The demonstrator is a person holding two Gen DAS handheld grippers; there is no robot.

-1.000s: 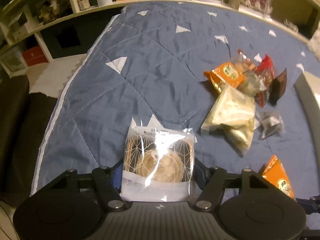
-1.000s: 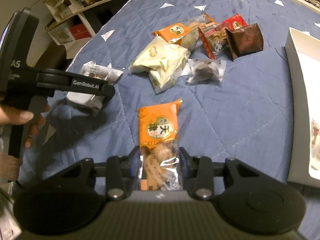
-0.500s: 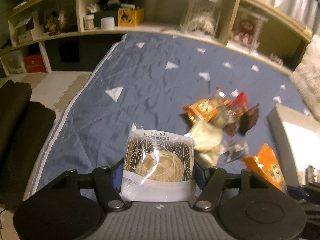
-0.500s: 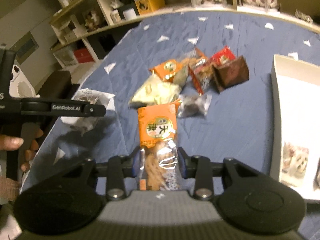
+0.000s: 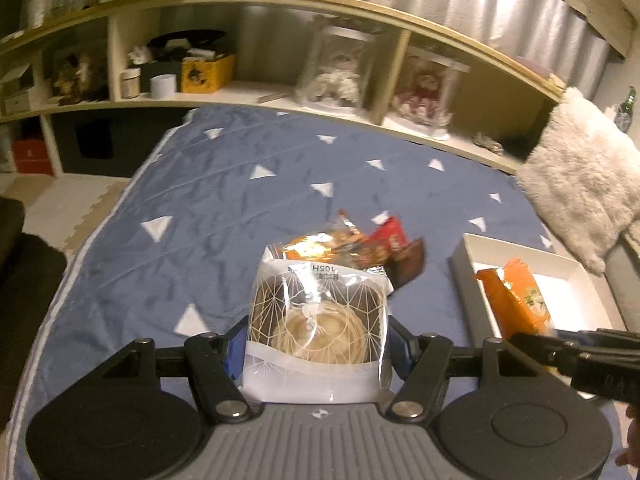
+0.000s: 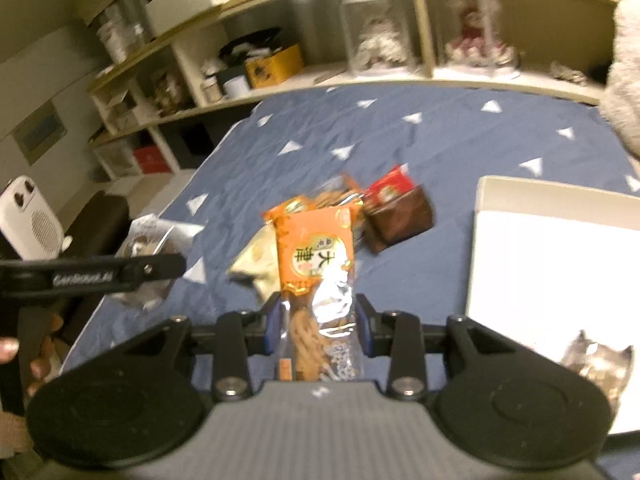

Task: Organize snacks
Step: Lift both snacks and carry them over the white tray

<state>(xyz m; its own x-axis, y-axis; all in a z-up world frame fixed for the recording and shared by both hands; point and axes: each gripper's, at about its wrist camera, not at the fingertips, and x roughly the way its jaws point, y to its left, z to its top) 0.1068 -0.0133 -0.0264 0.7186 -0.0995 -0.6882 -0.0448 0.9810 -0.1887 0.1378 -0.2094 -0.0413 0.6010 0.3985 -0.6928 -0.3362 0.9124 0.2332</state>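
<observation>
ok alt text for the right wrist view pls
The right claw grips an orange twisted-snack packet above a blue quilt. Behind it lies a pile of snack packets, with a white box to the right.

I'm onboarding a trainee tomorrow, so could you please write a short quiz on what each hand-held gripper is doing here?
1. What does the left hand-held gripper hold?
2. True or false: the right hand-held gripper is open.
3. The white box lies to which side of the snack pile: A left, B right?

Key: 1 pastry packet; 2 false, it grips the orange packet; 3 B.
</observation>
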